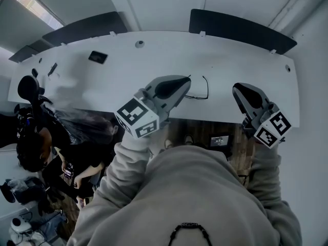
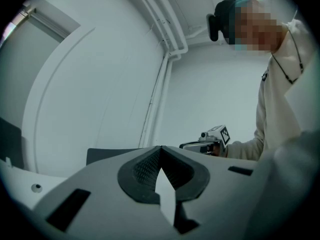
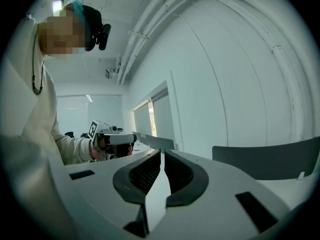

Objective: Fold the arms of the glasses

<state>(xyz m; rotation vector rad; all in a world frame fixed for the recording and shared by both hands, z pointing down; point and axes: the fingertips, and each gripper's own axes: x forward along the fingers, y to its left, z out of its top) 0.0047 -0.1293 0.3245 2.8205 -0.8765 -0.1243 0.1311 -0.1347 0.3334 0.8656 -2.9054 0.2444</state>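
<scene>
A pair of thin black-framed glasses (image 1: 199, 92) lies on the white table (image 1: 102, 83) near its front edge, seen only in the head view. My left gripper (image 1: 185, 81) hangs just left of them, shut and empty, and its jaws cover part of the frame. My right gripper (image 1: 237, 90) is a short way to the right of the glasses, also shut on nothing. In the left gripper view the closed jaws (image 2: 160, 149) point level at the right gripper (image 2: 210, 140). The right gripper view shows its closed jaws (image 3: 162, 154) facing the left gripper (image 3: 112, 140).
Dark chair backs (image 1: 241, 29) (image 1: 87, 27) stand behind the table's far edge. A small black object (image 1: 97, 57) and a round grommet (image 1: 139, 43) sit on the far tabletop. A person (image 1: 36, 137) sits at the lower left beside the table.
</scene>
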